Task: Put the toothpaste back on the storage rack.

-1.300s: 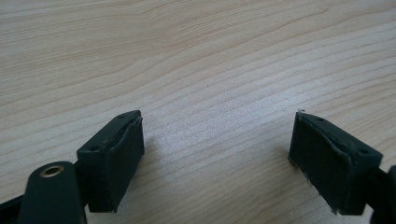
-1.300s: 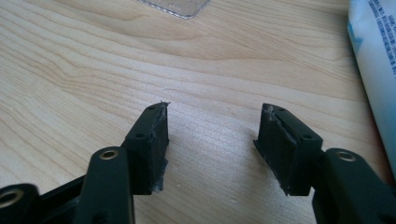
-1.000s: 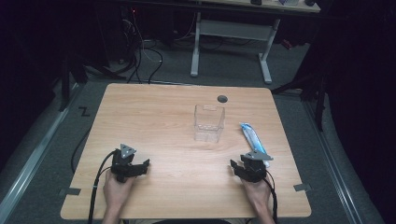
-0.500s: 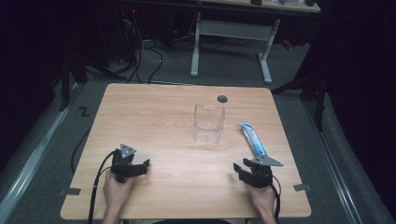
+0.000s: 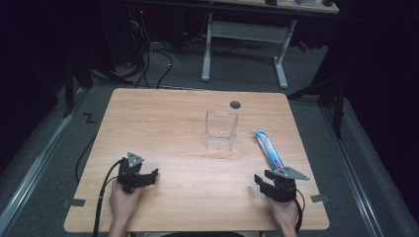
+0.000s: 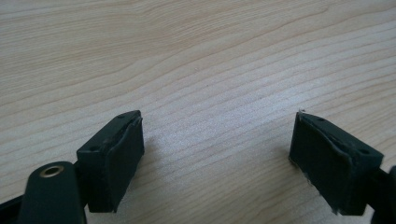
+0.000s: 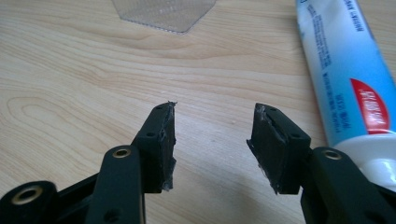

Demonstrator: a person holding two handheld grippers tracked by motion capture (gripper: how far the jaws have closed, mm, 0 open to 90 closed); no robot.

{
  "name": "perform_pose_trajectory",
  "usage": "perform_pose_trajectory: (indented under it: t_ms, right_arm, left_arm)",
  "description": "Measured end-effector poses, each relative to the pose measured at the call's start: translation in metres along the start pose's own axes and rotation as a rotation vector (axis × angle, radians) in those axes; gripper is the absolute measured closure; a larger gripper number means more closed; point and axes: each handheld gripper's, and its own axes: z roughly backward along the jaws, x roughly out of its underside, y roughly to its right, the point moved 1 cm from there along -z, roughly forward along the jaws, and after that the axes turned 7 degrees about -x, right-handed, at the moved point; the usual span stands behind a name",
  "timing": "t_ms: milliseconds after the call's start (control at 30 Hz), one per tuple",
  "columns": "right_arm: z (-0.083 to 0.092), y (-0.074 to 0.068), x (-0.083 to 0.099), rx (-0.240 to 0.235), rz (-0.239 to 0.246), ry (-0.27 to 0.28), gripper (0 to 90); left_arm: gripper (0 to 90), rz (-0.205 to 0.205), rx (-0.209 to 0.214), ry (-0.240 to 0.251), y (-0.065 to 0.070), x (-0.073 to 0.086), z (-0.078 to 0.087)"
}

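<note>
As jaws gape, right claw point(image 7: 212, 140) beside toothpaste tube point(image 7: 348, 70)

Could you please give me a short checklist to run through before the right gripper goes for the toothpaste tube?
1. Right gripper open, nothing between its jaws: ok.
2. Toothpaste tube lying flat and unobstructed on the table: ok.
3. Right gripper lined up on the tube: not ok; in the right gripper view the tube lies off to the side of the jaws, beside the right-hand one.
4. Clear container upright, standing apart from the tube: ok.
5. Left gripper open and well away from the tube: ok.
6. Tube cap shut: cannot tell.
</note>
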Motion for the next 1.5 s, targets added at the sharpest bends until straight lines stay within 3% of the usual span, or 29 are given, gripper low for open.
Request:
perform_pose_trajectory:
  t_ms: [633, 1067, 1500]
  right_arm:
    - [0.017, 0.015, -0.007, 0.021, -0.024, 0.052, 49.2]
    - [0.024, 0.021, -0.025, 0.031, 0.002, 0.11, 47.7]
    - [0.018, 0.028, -0.043, 0.05, 0.02, 0.091, 48.7]
  left_arm:
    - [18.3, 0.001, 0.0, 0.0, 0.0, 0.0, 0.0]
    - [18.3, 0.001, 0.0, 0.0, 0.0, 0.0, 0.0]
    - [18.3, 0.001, 0.0, 0.0, 0.0, 0.0, 0.0]
